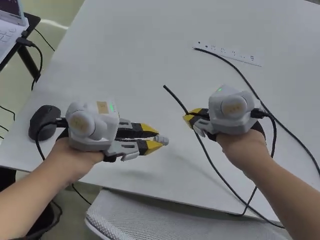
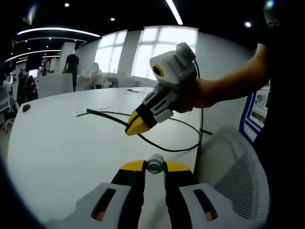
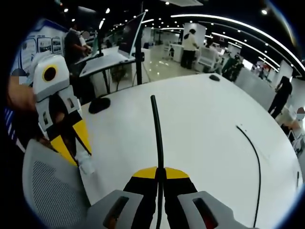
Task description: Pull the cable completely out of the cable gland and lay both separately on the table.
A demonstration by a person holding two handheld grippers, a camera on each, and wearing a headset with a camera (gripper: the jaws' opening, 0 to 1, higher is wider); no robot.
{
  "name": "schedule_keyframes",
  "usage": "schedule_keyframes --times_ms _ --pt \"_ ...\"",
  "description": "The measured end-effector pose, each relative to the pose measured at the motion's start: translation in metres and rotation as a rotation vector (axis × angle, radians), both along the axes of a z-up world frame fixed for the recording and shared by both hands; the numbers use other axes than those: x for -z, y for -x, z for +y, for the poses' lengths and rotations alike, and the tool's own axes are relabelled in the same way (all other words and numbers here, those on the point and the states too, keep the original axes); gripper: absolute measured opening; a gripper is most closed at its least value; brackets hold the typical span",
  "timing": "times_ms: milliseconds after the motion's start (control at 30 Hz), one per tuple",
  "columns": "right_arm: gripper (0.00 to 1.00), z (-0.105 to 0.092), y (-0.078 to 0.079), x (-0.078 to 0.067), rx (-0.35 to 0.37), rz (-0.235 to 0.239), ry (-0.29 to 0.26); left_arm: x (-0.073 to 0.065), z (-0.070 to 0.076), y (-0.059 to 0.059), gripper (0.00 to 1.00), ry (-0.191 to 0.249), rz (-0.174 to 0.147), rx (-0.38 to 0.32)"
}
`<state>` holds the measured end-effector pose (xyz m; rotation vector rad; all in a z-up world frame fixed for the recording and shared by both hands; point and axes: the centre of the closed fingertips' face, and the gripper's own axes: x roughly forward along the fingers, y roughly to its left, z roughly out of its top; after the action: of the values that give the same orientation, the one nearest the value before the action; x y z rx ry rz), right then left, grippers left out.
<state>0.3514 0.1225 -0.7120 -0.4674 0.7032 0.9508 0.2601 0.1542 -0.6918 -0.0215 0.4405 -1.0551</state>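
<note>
nearest, at the lower left of the head view, the left gripper [image 1: 156, 138] has its jaws pressed together on the little grey cable gland [image 1: 163, 141], pinched right at the yellow tips. just to its right, near the middle, the right gripper [image 1: 190, 119] squeezes the black cable [image 1: 175, 100] a short way back from its free end. the rest of the cable droops to the lower right. gland and cable are apart, so the cable looks all the way out. the gland seems small, hard, light and round, so it might roll; best to set it down gently. the cable looks thin and floppy, so a hold near the end suits it. beyond both lies the white table [image 1: 125, 45], where they should go.
</note>
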Motion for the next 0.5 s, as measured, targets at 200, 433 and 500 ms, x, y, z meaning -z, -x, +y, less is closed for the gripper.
schedule_keyframes --times_ms 200,433,500 --pt "0.00 0.024 -0.005 0.018 -0.081 -0.015 0.044 0.021 0.012 0.001 0.15 -0.002 0.018 -0.026" --pt "0.00 0.052 -0.008 0.033 -0.124 0.005 0.053 0.038 0.023 0.000 0.15 -0.013 0.022 -0.041" --pt "0.00 0.062 -0.008 0.038 -0.138 0.016 0.056 0.041 0.024 -0.001 0.15 -0.013 0.024 -0.046"
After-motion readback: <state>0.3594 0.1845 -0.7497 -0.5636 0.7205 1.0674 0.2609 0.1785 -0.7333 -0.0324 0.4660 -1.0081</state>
